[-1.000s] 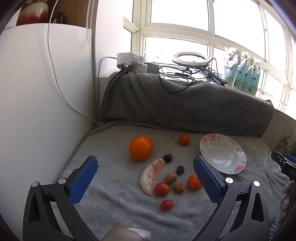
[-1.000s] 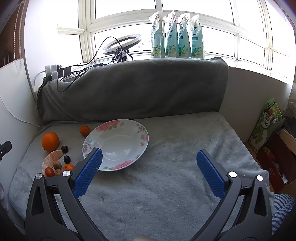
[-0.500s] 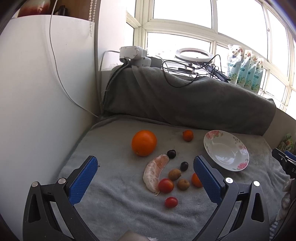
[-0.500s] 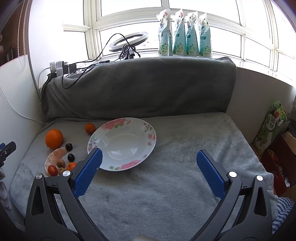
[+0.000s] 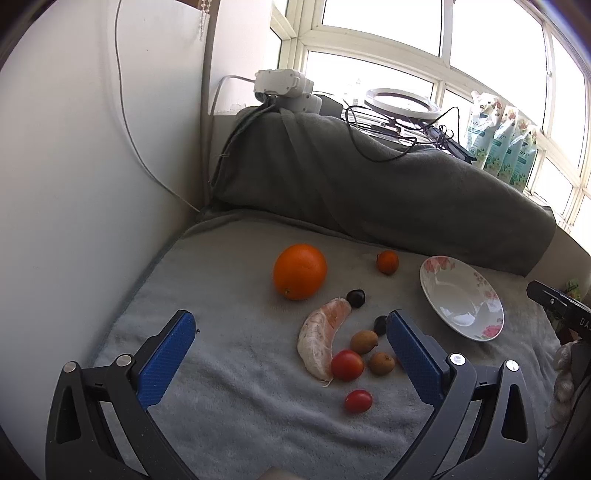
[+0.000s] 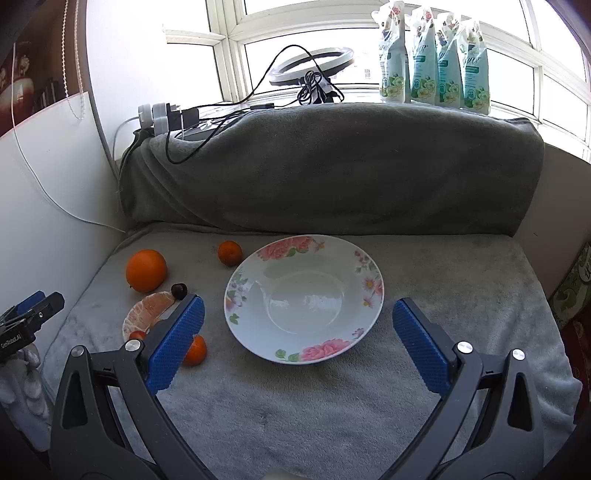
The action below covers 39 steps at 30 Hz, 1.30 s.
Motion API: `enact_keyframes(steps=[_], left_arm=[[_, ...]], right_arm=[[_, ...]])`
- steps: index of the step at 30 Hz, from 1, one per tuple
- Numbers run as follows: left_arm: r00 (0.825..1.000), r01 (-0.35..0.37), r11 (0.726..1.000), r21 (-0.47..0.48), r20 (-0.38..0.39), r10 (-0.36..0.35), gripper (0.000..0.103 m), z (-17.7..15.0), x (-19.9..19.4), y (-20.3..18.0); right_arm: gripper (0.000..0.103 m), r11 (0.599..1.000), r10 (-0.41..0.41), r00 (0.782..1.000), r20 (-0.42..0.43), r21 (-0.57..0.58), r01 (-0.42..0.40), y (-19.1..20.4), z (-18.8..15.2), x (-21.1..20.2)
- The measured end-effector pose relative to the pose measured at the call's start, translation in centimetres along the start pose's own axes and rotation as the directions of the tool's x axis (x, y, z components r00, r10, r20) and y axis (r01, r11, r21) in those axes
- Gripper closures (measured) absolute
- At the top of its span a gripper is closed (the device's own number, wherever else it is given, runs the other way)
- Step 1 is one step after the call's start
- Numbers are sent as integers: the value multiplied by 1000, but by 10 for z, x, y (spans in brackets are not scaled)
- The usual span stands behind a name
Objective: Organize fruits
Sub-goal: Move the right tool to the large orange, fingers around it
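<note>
The left gripper (image 5: 290, 354) and right gripper (image 6: 295, 341) both hang with jaws spread wide and nothing between them. From the left one, a peeled citrus segment (image 5: 322, 342) lies at 12 o'clock and a glossy big orange (image 5: 300, 271) beyond it, while the empty floral bowl (image 6: 356, 266) sits between the right fingers. All rest on a grey blanket (image 6: 332, 413) below a bright window (image 6: 321, 22); only the left view shows two red tomatoes (image 5: 346, 364).

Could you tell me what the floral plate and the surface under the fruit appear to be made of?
The floral plate looks like glazed ceramic or porcelain: white, glossy, with window glare in its well and printed pink flowers on the rim. Melamine cannot be ruled out. The grey cover under it looks like soft fleece or terry fabric: matte, fuzzy nap, slight wrinkles.
</note>
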State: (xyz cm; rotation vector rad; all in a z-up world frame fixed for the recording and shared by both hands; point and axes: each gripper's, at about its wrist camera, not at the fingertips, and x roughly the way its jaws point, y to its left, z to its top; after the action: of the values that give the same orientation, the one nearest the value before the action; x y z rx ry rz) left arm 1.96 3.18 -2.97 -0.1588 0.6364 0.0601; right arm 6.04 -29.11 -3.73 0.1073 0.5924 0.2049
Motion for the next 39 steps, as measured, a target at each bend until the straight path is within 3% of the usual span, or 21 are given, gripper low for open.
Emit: enact_keyframes(steps=[8, 15, 17, 29, 32, 39], left_arm=[[998, 45, 998, -32, -49, -47, 5, 1, 25, 8], [993, 78, 995, -60, -88, -83, 9, 1, 53, 15], [990, 93, 993, -78, -103, -101, 15, 1, 60, 18], [976, 130, 983, -133, -158, -150, 21, 2, 98, 30], [972, 138, 980, -144, -169, -162, 25, 3, 108, 32], [960, 169, 971, -167, -197, -201, 30, 7, 128, 36]], right_arm=[[0, 993, 111, 991, -77, -39, -114, 28, 23, 41], [0, 973, 212, 963, -168, -59, -225, 61, 38, 81], [0, 967, 228, 956, -186, -72, -245, 72, 42, 91], [2, 939, 330, 890, -314, 13, -343, 108, 51, 154], [11, 931, 353, 870, -345, 35, -364, 115, 52, 167], [11, 912, 403, 825, -396, 99, -398, 131, 53, 195]])
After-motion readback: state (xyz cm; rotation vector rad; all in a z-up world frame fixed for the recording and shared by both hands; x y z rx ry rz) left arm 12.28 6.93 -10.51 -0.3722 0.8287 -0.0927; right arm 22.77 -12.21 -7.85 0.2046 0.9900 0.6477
